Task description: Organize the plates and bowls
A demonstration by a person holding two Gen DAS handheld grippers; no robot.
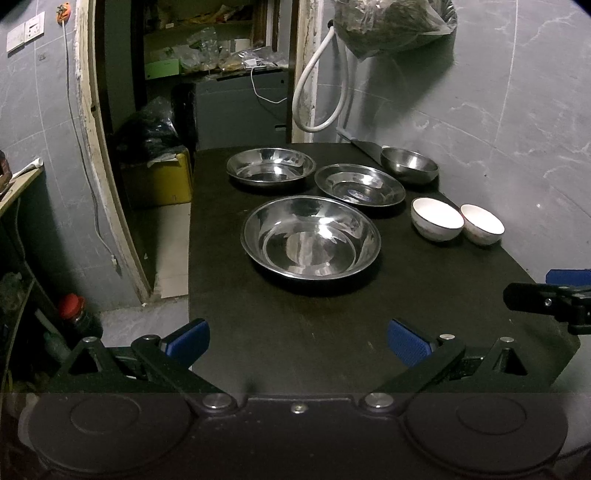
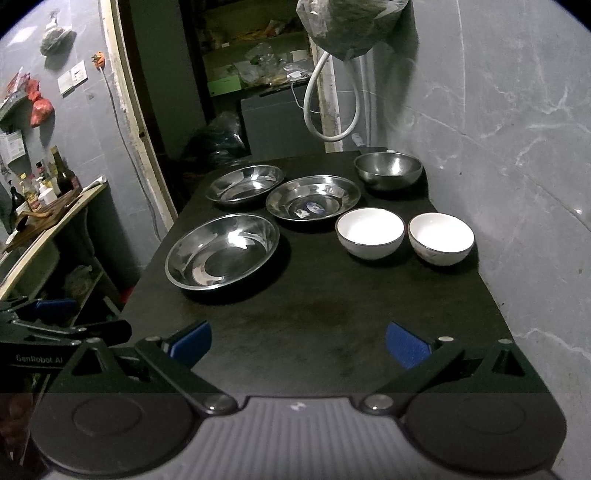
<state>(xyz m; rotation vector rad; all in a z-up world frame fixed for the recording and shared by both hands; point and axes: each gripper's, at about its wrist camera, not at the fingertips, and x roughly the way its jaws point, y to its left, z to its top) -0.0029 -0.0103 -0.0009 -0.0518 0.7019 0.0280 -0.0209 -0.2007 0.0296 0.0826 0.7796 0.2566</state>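
On the black table (image 1: 295, 325) (image 2: 314, 306) lie three steel plates: a large near one (image 1: 310, 242) (image 2: 221, 251), a far left one (image 1: 270, 167) (image 2: 244, 183) and a far middle one with a sticker (image 1: 359, 184) (image 2: 313, 197). A steel bowl (image 1: 409, 164) (image 2: 388, 170) stands at the far right. Two white bowls (image 1: 437, 218) (image 1: 482, 224) (image 2: 369, 232) (image 2: 440, 238) sit side by side near the wall. My left gripper (image 1: 297, 341) is open and empty over the near table edge. My right gripper (image 2: 298, 343) is open and empty, beside it to the right.
A grey tiled wall (image 2: 517, 147) runs along the table's right side. A doorway with shelves (image 1: 221, 55) and a white hose (image 1: 317, 92) lie beyond the far end. A side shelf with bottles (image 2: 44, 188) stands to the left. A plastic bag (image 2: 351, 26) hangs above the far end.
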